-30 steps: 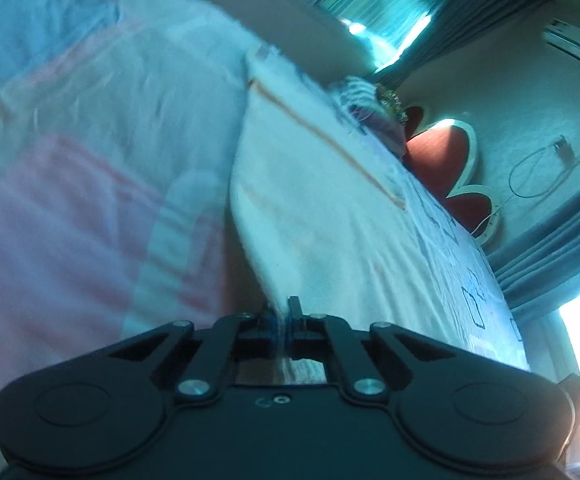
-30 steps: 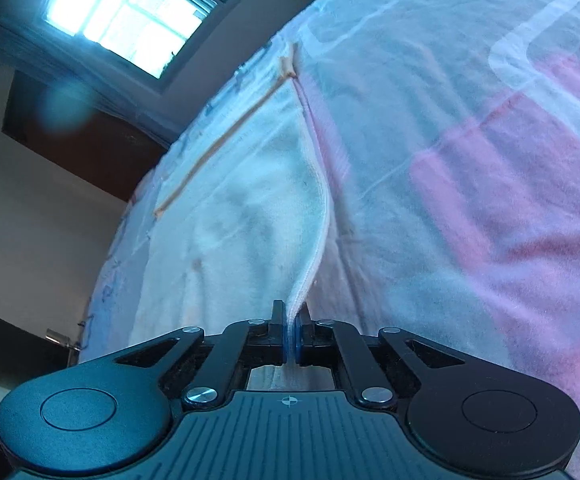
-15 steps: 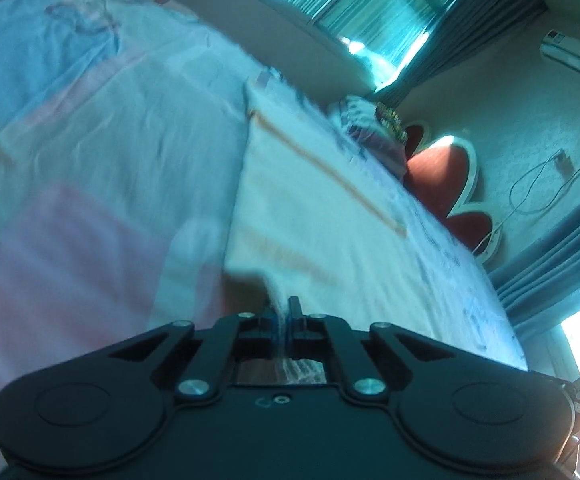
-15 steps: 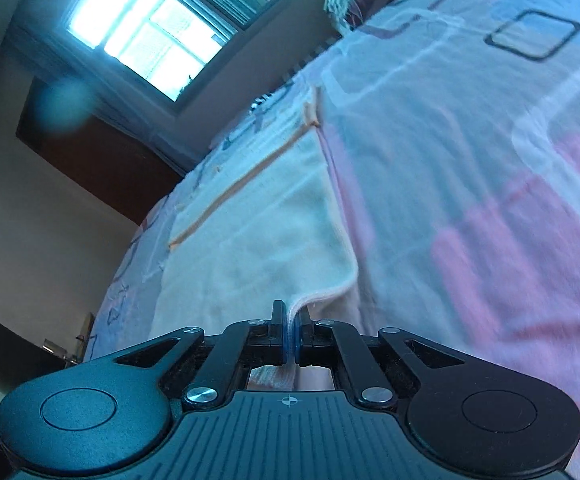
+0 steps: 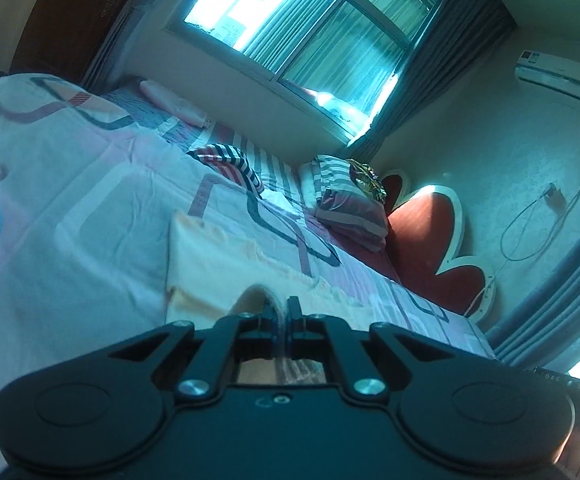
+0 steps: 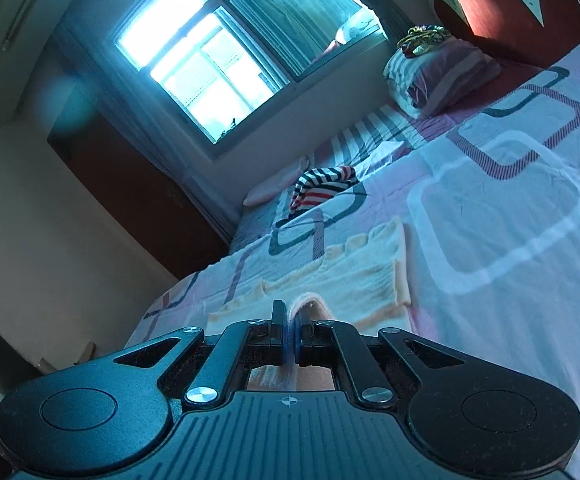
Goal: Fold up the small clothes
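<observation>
A cream towel-like cloth [image 5: 226, 264] with a peach trim lies on the patterned bed sheet [image 5: 70, 208]. My left gripper [image 5: 283, 312] is shut on a lifted fold of the cloth's near edge, which arches up just ahead of the fingers. The right wrist view shows the same cloth [image 6: 341, 280], and my right gripper [image 6: 290, 316] is shut on another raised bit of that near edge. The lifted edge hangs over the part lying flat, whose far trim edge shows beyond it. The cloth under both grippers is hidden by their bodies.
A striped garment [image 5: 230, 162] lies crumpled farther up the bed [image 6: 509, 208]. A striped pillow [image 5: 345, 200] rests against a red headboard [image 5: 429, 236]. A pink folded item [image 5: 170, 100] sits by the window wall. An air conditioner [image 5: 561, 80] hangs on the wall at the right.
Both grippers have risen and carried the cloth's near edge forward over the rest. The visible flat cloth is much shorter, and the window, pillow and striped garment have come into view.
</observation>
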`<state>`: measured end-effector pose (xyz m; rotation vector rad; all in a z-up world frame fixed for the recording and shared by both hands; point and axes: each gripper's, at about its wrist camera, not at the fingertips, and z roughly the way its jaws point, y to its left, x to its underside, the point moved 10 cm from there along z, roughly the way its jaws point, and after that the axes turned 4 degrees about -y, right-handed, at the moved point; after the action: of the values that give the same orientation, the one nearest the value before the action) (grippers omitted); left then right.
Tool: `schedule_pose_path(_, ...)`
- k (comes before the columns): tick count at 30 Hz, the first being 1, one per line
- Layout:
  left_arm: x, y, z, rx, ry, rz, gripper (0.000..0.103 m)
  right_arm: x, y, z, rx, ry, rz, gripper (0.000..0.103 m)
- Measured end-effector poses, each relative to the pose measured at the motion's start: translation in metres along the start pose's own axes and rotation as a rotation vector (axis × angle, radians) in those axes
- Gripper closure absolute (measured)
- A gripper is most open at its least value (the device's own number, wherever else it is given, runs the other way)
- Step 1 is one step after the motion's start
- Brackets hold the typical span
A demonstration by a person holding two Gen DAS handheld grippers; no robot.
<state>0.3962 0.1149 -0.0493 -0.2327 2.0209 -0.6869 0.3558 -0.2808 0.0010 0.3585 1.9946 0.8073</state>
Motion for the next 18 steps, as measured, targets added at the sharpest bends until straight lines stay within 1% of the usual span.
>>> schedule_pose_path(3,-0.016,0.008,0.047,-0.022,0.028,-0.001,0.100,-0.017,-0.018,0.042,0.013,0.025,0.032,0.101)
schedule_pose_path(7,-0.025,0.024,0.104,-0.054,0.075,-0.002,0.100,-0.028,-0.048,0.097,0.030,0.069,0.096,0.101)
schedule_pose_path(10,-0.027,0.039,0.139,-0.080,0.110,0.000,0.100,-0.031,-0.073,0.139,0.047,0.110,0.132,0.101)
schedule_pose_path(13,-0.023,0.056,0.169,-0.100,0.147,-0.007,0.100,-0.028,-0.096,0.173,0.066,0.144,0.161,0.101)
schedule_pose_path(15,-0.018,0.063,0.184,-0.101,0.173,-0.006,0.099,-0.024,-0.107,0.188,0.052,0.163,0.166,0.101)
schedule_pose_path(16,-0.017,0.067,0.188,-0.104,0.171,-0.008,0.092,-0.024,-0.110,0.192,0.067,0.160,0.139,0.100)
schedule_pose_path(17,-0.020,0.071,0.188,-0.113,0.150,-0.020,0.084,-0.024,-0.113,0.195,0.101,0.158,0.097,0.099)
schedule_pose_path(18,-0.025,0.075,0.186,-0.115,0.117,-0.036,0.063,-0.025,-0.116,0.196,0.150,0.148,0.056,0.080)
